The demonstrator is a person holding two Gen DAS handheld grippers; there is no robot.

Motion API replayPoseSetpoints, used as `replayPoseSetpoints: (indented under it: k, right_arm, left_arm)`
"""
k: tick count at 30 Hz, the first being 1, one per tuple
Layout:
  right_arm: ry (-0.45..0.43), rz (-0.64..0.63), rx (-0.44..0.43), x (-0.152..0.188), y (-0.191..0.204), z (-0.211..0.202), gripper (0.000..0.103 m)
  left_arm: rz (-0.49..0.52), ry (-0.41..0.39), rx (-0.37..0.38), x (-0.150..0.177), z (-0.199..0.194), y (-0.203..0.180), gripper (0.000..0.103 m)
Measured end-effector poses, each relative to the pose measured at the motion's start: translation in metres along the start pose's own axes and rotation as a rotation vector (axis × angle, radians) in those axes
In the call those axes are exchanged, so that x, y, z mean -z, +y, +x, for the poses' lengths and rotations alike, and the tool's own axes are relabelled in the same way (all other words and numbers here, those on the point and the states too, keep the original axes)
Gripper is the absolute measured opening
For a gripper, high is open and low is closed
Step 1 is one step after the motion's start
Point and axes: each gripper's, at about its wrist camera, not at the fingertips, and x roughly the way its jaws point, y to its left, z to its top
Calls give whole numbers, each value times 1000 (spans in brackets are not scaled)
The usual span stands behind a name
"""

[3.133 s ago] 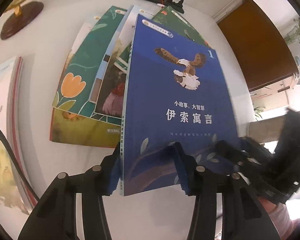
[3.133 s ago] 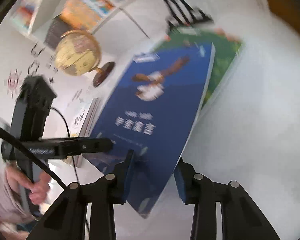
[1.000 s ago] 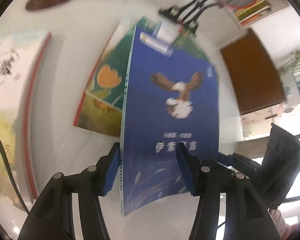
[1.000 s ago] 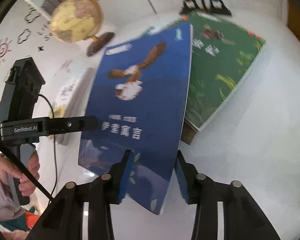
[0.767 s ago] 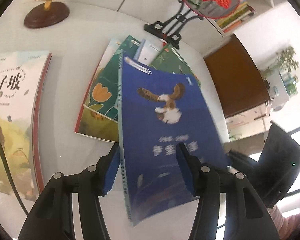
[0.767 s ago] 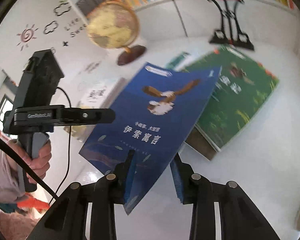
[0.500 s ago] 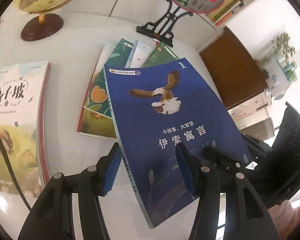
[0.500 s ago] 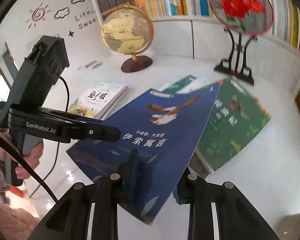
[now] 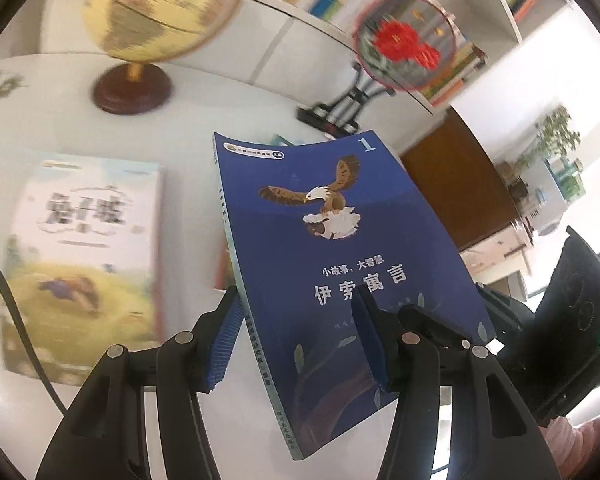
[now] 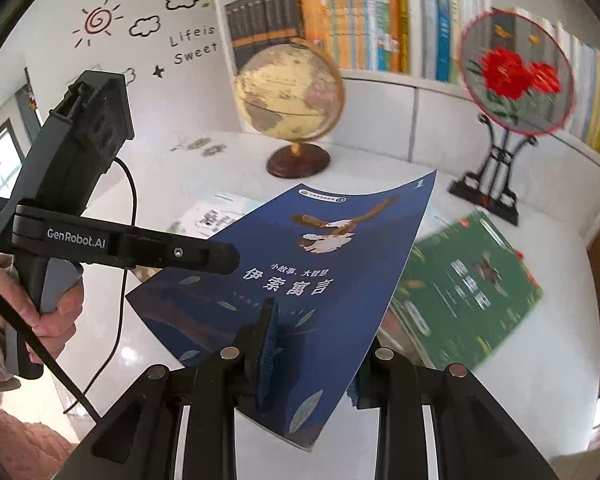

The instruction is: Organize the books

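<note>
White and glossy, the bench [image 10: 520, 392] filled the lower part of both views, with a bookshelf [image 10: 360, 28] of many-coloured spines behind it. On the bench stood a cream globe [image 10: 290, 92] on a dark round base and, well apart from it, a round fan with red flowers [image 10: 514, 80] on a black stand.

A blue book with an eagle on its cover [image 9: 340, 256] was held up off the bench, tilted, its top edge curling slightly. Below it and toward the fan lay a green book [image 10: 468, 288] on top of other books. On the other side, nearer the globe, a pale book with a meadow picture [image 9: 84, 256] lay flat on another stack; it was blurred.

Both grippers held the blue book at its lower edge. The left gripper [image 9: 296, 340] had its jaws clamped across the book near the spine corner, one blue pad behind the spine, the other on the cover. The right gripper [image 10: 312, 360] had its jaws clamped on the opposite lower corner, one pad on the cover and the other behind the book's edge. A hand [image 10: 48, 312] in a pink sleeve gripped the left gripper's handle, from which a black cable [image 10: 128, 240] trailed.
</note>
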Motion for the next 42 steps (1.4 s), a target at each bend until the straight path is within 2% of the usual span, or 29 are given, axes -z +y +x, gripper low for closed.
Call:
replayPoseSetpoints:
  k: [9,14,22,28,29,31,33,34,37,42]
  right_arm:
    - [13,-54,-72,-38,71,53,28]
    - [39,-60,-90,-48,109,87,28]
    - [84,-15,-90,-60,141,135,28]
    - [146,31,-57,-53,148,158,28]
    - [163,37,-51,-52,148,162,28]
    - [202,73,-52,-50,145,169,30]
    - [285,152,-77,-46,138,180,34]
    - [321,192,-66,-42,133,184,43]
    - [355,333,-56,-27,117,182,50]
    - [374,518,-117,-6,86,162,53]
  left_arm:
    - [-40,-30,-112,-6,-39,75,52]
    - [-80,-22,-118,-12,-52,120,52]
    - [-82,33,-123,-20,-45,172,52]
    - [-74,102,-142,-17,-30,185,52]
    - [-75,113,-165,-16,-27,186,52]
    - [-72,126,-231,-17,-25,187,55]
    - [-87,128,-297,-18,-26,189,55]
    - [-93,127,-317,-20,-28,191,56]
    - [-110,118,-381,-21,-36,193,63]
    - [-201,77,-367,-16,-54,189,63]
